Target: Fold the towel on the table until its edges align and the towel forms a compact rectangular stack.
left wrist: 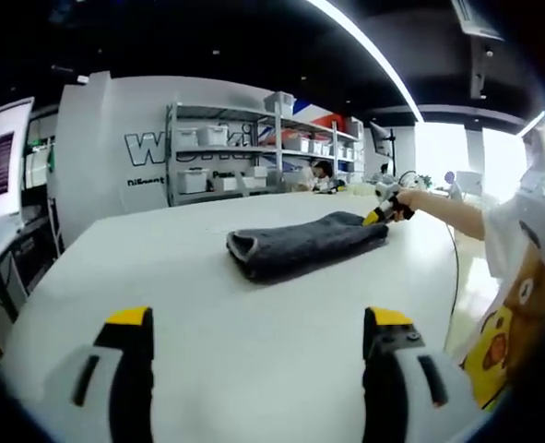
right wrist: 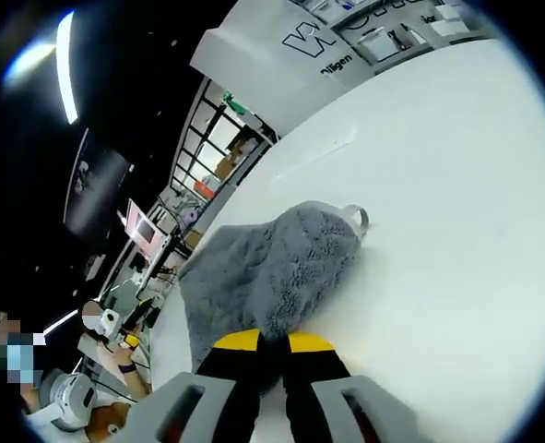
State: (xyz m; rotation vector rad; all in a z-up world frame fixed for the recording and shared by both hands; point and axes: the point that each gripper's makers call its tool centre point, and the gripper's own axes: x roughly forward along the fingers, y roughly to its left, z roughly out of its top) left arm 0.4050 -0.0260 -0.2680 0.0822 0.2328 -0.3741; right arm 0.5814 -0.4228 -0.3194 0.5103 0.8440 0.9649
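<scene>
On the white table [left wrist: 207, 305], the grey towel [left wrist: 304, 243] lay folded near the middle. At its far right end the right gripper [right wrist: 272, 343] had its jaws clamped on the towel's edge. Nearer, the left gripper [left wrist: 258, 323] hovered, jaws apart.

You're working on a white table [left wrist: 254, 323] with a smooth, plain top. A grey towel [left wrist: 302, 243], folded into a long bundle, lies directly on it toward the far side. In your right gripper view, its fluffy pile rests flat on the tabletop.
</scene>
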